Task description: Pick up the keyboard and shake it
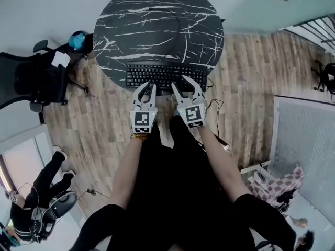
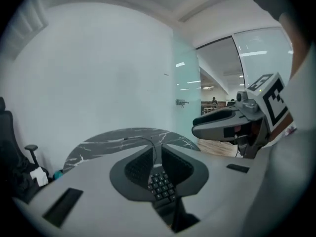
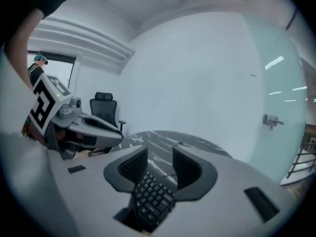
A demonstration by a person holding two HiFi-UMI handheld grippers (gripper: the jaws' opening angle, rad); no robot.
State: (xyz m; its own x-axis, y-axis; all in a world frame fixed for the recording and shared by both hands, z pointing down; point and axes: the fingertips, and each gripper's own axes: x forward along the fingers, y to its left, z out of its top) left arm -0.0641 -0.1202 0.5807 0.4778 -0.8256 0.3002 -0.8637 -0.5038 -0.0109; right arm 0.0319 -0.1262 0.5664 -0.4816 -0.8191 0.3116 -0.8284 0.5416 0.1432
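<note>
A black keyboard (image 1: 166,76) lies flat at the near edge of a round black marble table (image 1: 157,20). My left gripper (image 1: 146,89) hovers over the keyboard's front edge, left of centre, and my right gripper (image 1: 187,86) hovers over it right of centre. In the left gripper view the jaws (image 2: 157,154) stand a narrow gap apart, and the keys (image 2: 162,185) show below through that gap, not pinched. In the right gripper view the jaws (image 3: 160,159) stand wider apart above the keys (image 3: 152,199). Neither gripper holds anything.
A black office chair (image 1: 31,80) and a blue object (image 1: 78,40) stand left of the table. A cable (image 1: 217,109) trails off the keyboard's right end over the wooden floor. A person (image 1: 36,203) is at lower left. A glass wall rises behind the table.
</note>
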